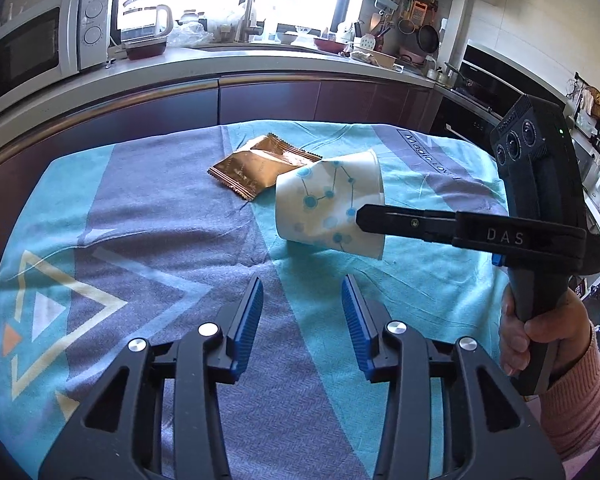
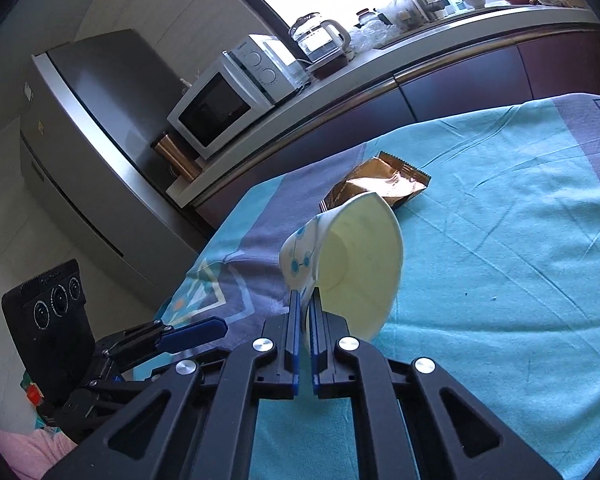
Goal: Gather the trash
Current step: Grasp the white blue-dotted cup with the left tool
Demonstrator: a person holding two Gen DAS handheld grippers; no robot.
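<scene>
On the tabletop [image 1: 148, 208], right claw [image 2: 305, 300] is pinching the crushed paper cup [image 2: 356, 256]; left claw [image 1: 302, 308] hangs spread, 1 gold wrapper [image 1: 260, 168] behind.

The right gripper [image 2: 305, 300] reached in level from the right, its fingers [image 2: 293, 322] closed on the wall of the cup [image 1: 327, 201] at the rim and holding it tipped above the surface. A hand [image 1: 540, 338] in a pink sleeve [image 1: 580, 396] gripped its handle from below. The left gripper [image 1: 302, 312] pointed forward and down over the surface, its blue-padded fingers [image 1: 247, 322] standing apart with nothing between them, short of the cup.
</scene>
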